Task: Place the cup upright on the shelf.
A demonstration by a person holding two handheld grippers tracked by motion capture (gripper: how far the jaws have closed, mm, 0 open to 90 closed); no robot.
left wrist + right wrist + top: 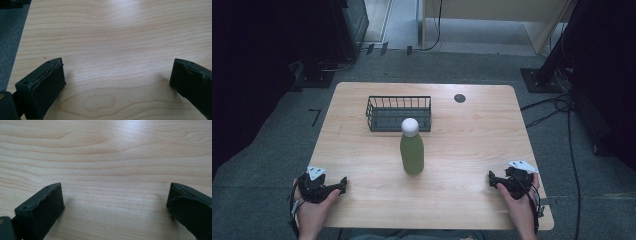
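Left hand-held gripper [343, 183] sat at the near left corner of the bench [472, 150], jaws spread wide apart with just bare wood between them. Right hand-held gripper [492, 179] was the same deal at the near right corner, jaws wide apart, nothing in them. Green bottle [412, 152] with a white cap stood upright mid-bench, well apart from both. Just behind it was a dark wire basket [377, 117], looked empty
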